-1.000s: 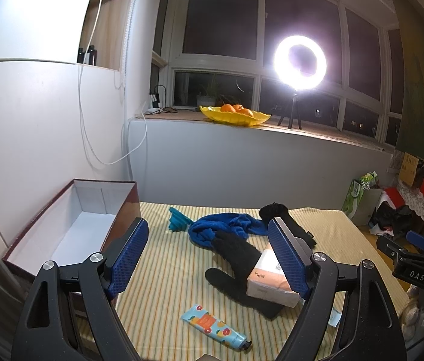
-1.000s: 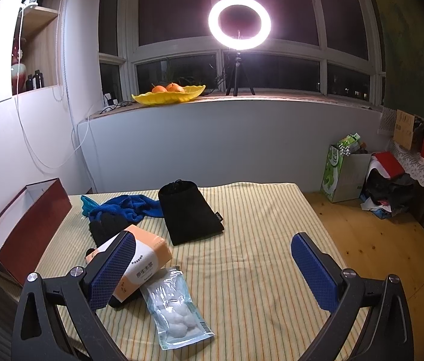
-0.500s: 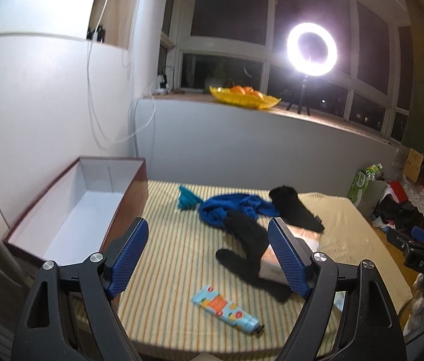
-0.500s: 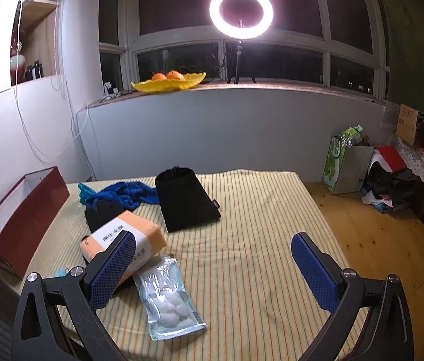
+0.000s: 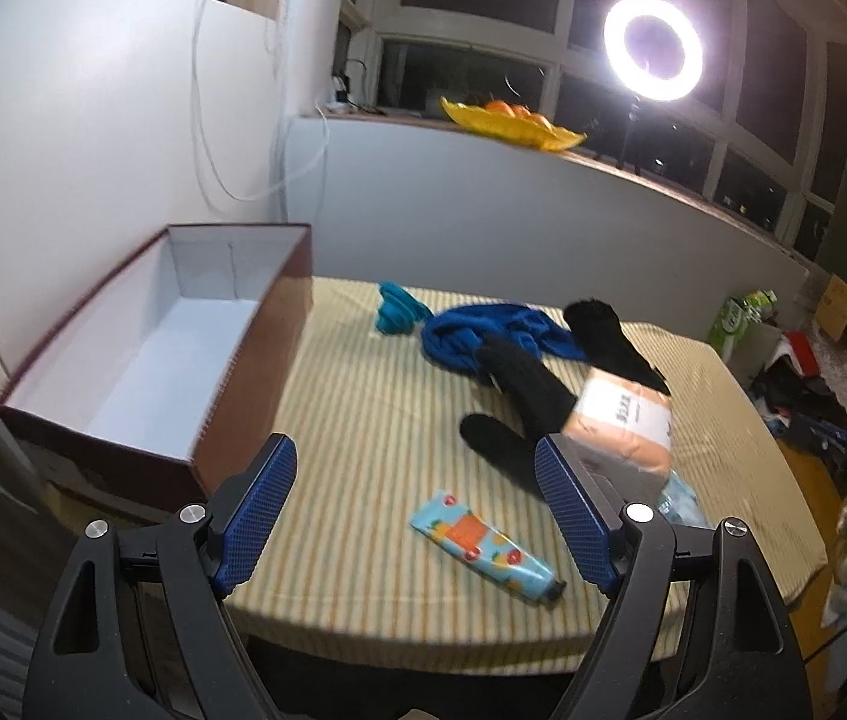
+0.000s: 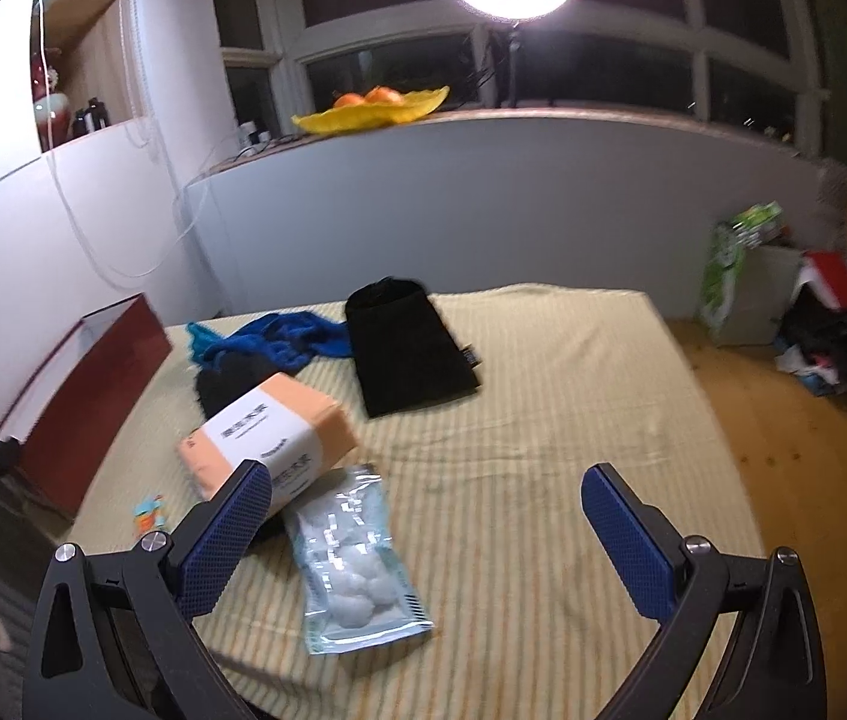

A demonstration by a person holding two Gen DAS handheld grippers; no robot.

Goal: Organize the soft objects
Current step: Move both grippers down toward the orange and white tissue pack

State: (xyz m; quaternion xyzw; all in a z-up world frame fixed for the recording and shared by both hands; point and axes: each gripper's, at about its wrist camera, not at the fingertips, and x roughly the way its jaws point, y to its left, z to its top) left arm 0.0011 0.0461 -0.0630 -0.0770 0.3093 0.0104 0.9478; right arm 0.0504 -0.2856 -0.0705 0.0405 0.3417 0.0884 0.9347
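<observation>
- Both the left gripper [image 5: 414, 513] and right gripper [image 6: 426, 531] are being held wide apart, empty.
- The tissue pack [image 6: 270, 441], frame centre-left, is best being approached squarely, then carried to the open box [image 5: 141, 354].

Ring light [image 5: 653, 48] above fruit bowl [image 5: 512, 122]

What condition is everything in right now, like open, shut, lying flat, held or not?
left gripper: open, holding nothing.
right gripper: open, holding nothing.
red box: lid off, nothing visible inside.
black pouch: lying flat.
blue cloth: crumpled in a heap.
black glove: lying flat, partly under the tissue pack.
tissue pack: sealed, resting tilted on the glove.
cotton-ball bag: sealed, flat.
tube: capped, lying down.
</observation>
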